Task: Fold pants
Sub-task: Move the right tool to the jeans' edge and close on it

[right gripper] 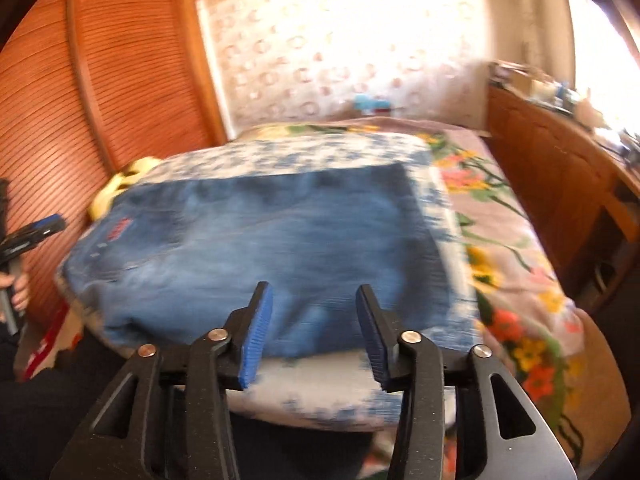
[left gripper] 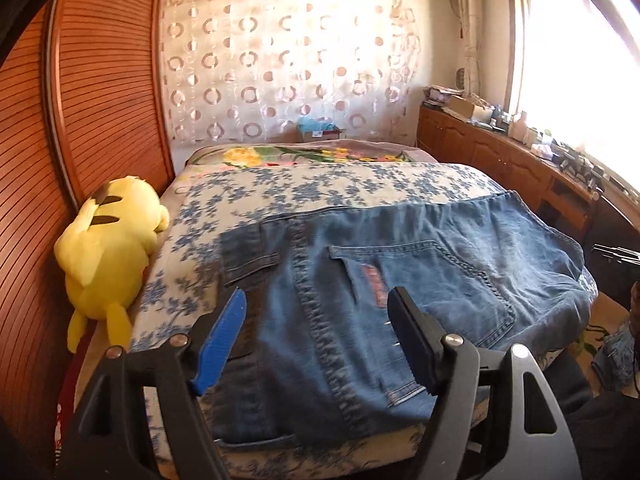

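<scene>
**Both grippers open above folded jeans**

Nearest, left gripper has its fingers spread wide, nothing between the blue pads, hovering over the near left part of the jeans. Right gripper fingers are moderately apart, also empty, over the near edge of the jeans; right view is motion-blurred. Jeans lie folded into a broad slab on the blue-flowered quilt at the near end of the bed, back pocket with red tag facing up, one denim edge drooping off the right side. A hand grips the left tool at the left edge of the right view. Left of the jeans, yellow plush toy leans against the slatted wooden wall. Farther, a floral blanket, then circle-patterned curtain; wooden cabinet and bright window far right.
</scene>
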Motion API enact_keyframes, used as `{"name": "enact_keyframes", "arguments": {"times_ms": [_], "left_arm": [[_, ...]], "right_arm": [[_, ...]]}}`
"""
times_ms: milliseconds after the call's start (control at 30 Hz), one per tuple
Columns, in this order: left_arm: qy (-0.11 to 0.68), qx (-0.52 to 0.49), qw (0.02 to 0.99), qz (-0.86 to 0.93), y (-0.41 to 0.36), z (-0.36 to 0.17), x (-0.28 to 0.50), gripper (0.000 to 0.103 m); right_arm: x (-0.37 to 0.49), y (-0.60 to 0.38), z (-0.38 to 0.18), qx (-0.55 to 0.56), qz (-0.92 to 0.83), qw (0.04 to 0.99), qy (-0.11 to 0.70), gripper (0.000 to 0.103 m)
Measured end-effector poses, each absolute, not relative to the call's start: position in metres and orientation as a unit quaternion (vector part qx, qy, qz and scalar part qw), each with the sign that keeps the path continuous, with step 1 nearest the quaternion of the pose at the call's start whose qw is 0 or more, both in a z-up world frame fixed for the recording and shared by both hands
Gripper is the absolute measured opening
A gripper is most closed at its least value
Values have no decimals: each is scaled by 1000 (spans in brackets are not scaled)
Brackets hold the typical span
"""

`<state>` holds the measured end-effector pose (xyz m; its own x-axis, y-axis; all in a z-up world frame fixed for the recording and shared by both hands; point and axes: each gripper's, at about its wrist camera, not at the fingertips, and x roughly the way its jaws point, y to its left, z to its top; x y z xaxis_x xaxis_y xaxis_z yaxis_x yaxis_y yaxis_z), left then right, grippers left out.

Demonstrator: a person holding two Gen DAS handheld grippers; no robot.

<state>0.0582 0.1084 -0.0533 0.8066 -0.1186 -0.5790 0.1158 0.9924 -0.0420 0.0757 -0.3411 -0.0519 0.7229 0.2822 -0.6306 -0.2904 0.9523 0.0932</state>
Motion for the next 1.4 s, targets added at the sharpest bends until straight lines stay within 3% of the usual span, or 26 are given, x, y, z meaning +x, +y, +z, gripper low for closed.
{"name": "enact_keyframes", "arguments": {"times_ms": [333, 800, 1000, 1033, 1100, 1400], "left_arm": [[310, 8, 945, -103, 65, -57, 69, 73], [309, 19, 943, -123, 39, -51, 74, 73], [310, 19, 942, -124, 36, -52, 74, 73], [310, 18, 942, -125, 36, -52, 74, 73], [312, 17, 942, -126, 35, -53, 75, 73], [329, 17, 934, -139, 24, -67, 82, 73]], "right_arm": [[96, -392, -81, 23, 68, 926, 371, 46], [113, -393, -86, 53, 80, 919, 383, 45], [118, -389, -89, 36, 78, 915, 394, 31], [118, -390, -89, 34, 75, 916, 393, 23], [118, -390, -87, 30, 75, 917, 391, 16], [114, -390, -76, 28, 77, 927, 366, 15]]}}
